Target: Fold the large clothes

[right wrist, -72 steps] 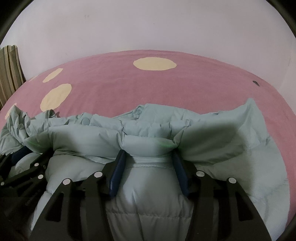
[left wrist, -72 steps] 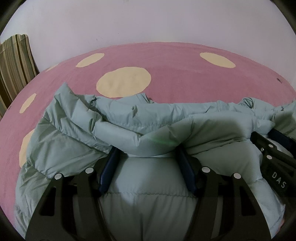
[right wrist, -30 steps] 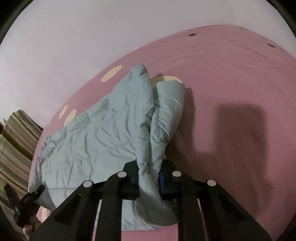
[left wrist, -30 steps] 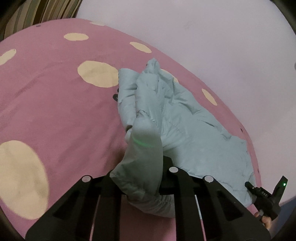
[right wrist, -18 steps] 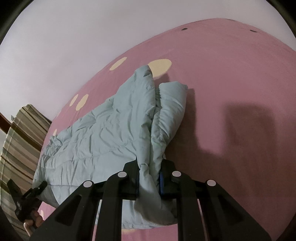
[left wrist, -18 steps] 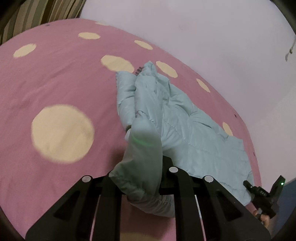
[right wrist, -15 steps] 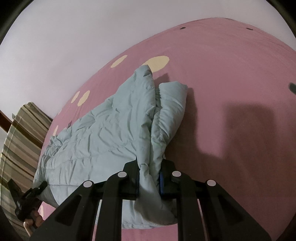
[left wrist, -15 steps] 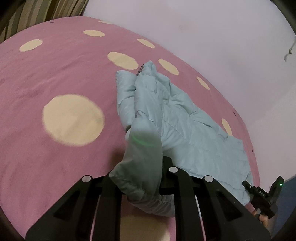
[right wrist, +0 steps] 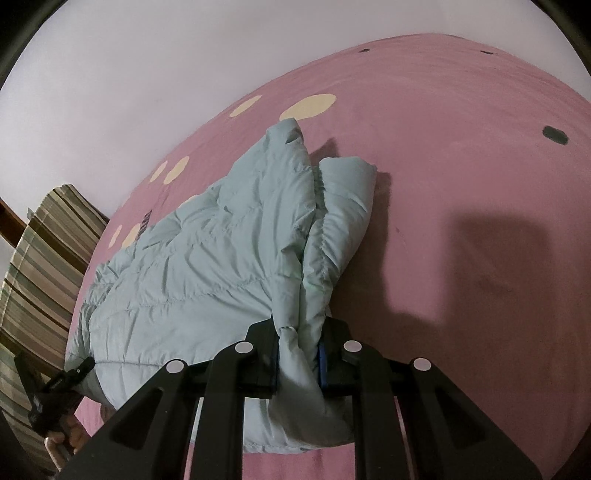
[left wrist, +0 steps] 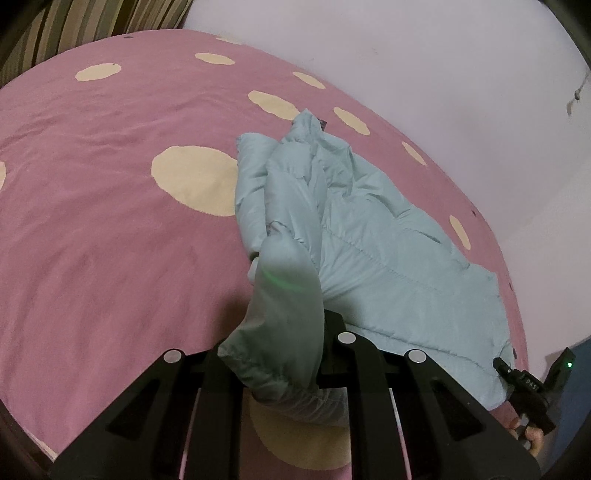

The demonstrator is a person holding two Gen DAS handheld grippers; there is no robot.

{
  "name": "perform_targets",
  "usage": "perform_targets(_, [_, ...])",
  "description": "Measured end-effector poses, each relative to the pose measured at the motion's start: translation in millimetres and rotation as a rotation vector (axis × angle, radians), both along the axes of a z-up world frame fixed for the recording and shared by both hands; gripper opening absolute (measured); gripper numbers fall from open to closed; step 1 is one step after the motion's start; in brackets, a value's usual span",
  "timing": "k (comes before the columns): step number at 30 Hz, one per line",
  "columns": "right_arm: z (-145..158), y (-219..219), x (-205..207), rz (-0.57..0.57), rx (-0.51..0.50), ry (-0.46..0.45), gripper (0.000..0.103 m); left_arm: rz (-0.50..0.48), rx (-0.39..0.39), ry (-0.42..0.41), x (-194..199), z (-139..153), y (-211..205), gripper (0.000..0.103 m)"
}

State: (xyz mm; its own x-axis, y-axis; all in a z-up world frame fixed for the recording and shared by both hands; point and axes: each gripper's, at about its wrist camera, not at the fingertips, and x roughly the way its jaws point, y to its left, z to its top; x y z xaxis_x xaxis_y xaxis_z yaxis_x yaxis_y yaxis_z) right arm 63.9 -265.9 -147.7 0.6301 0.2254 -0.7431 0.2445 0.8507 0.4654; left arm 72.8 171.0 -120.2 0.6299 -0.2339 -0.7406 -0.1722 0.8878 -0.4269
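A pale green puffer jacket (left wrist: 388, 251) lies stretched out on a pink bed cover with cream dots (left wrist: 110, 221). My left gripper (left wrist: 284, 332) is shut on one bunched corner of it, and the cloth hides most of the fingers. In the right wrist view the same jacket (right wrist: 207, 280) runs off to the left, and my right gripper (right wrist: 298, 347) is shut on the opposite gathered corner. Each view shows the other gripper at the jacket's far end: the right one (left wrist: 532, 384) and the left one (right wrist: 59, 384), both in a person's hand.
A striped cushion (right wrist: 40, 258) stands at the bed's end, also seen as the striped cushion (left wrist: 92, 22) at top left. A white wall (left wrist: 406, 55) runs along the far side. Bare pink cover (right wrist: 461, 184) spreads to the right of the jacket.
From the earliest frames the jacket has gone from bunched between the grippers to stretched long. Over the last second both grippers dragged it across the cover, with the cream dots sliding up and away.
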Motion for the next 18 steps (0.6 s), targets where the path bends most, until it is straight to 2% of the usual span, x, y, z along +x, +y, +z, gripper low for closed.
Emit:
perform_targets(12, [-4,-6,10,0.012,-0.028,0.011,0.019,0.000,0.004,0.016,1,-7,0,0.015])
perform_targets(18, [-7,-18,7,-0.012,-0.020,0.029,0.040,0.006,0.027,0.014,-3,-5,-1,0.029])
